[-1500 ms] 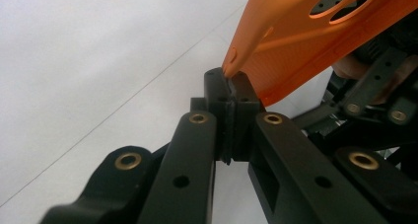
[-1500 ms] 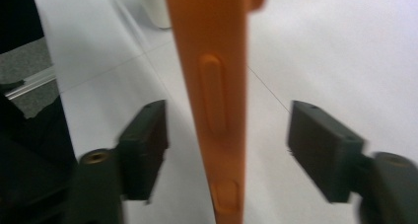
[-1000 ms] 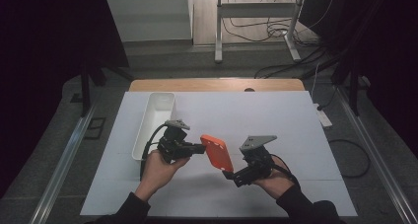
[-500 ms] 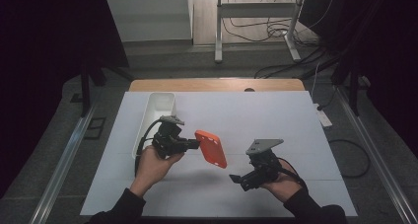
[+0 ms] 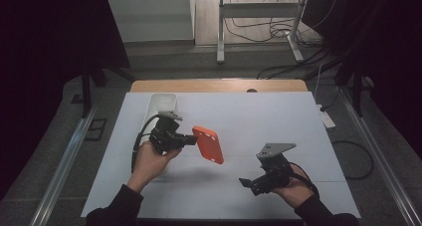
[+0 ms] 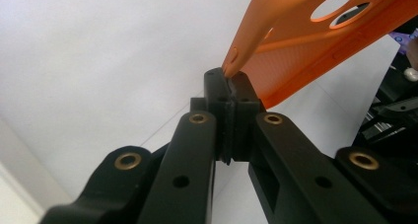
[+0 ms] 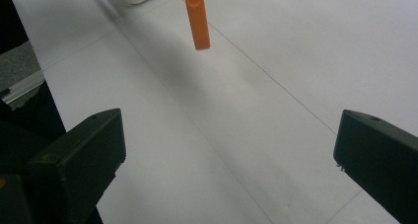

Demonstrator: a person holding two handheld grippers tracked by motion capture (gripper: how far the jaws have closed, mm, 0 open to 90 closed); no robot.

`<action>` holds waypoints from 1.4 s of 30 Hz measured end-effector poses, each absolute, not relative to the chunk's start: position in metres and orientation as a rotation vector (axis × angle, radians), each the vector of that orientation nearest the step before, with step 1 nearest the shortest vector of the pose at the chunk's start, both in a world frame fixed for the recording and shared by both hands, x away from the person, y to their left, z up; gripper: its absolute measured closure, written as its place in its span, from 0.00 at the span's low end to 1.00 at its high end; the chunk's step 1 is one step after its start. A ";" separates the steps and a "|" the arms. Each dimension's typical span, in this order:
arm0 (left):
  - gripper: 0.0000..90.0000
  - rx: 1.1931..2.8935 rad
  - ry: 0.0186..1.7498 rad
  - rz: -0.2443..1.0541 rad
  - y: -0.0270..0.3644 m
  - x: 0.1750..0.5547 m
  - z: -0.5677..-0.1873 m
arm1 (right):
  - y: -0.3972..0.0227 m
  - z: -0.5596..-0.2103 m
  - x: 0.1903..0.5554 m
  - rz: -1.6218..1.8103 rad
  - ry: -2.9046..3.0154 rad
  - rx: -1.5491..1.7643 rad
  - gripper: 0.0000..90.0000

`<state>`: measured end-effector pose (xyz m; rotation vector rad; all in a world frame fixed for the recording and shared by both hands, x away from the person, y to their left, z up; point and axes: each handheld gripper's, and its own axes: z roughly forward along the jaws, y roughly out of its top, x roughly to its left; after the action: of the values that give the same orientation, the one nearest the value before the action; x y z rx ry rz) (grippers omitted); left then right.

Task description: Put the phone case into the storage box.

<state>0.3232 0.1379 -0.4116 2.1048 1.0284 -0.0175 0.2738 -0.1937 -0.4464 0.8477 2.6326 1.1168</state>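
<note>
A person stands at a white table (image 5: 278, 116), a two-jaw gripper in each hand. The left gripper (image 5: 188, 141) is clamped tight on one thin edge of an orange phone case (image 5: 208, 144) and holds it in the air above the middle of the table, tilted, its free end sloping toward the person's right. In the left gripper view the jaws are pressed together on the case's rim, right at a corner, with the case's camera cut-outs (image 6: 345, 7) farther up. The right gripper (image 5: 247, 183) sits lower and well apart from the case, jaws spread wide with nothing between them; in its own view the case (image 7: 195, 17) hangs edge-on ahead. A white tray (image 5: 160, 104) lies behind the left hand.

The grip looks fragile to me. Soft, bendy rim, pinched at one corner only: the case could swing, twist or slip free and drop to the table. If the right gripper closes in on the narrow edge off-centre, it could knock the case from the left jaws.
</note>
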 end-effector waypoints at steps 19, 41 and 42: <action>0.99 2.095 1.078 0.026 0.158 0.339 -0.397 | -0.233 -0.449 0.265 1.084 2.570 0.944 0.00; 0.99 2.089 1.137 0.095 0.177 0.355 -0.372 | -0.269 -0.450 0.255 1.108 2.485 1.042 0.00; 0.99 2.090 1.139 0.098 0.179 0.356 -0.371 | -0.271 -0.450 0.255 1.109 2.480 1.049 0.00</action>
<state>0.3558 0.1788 -0.3711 2.0904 1.1393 0.0978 0.2548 -0.2707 -0.4496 1.0487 2.4799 1.1088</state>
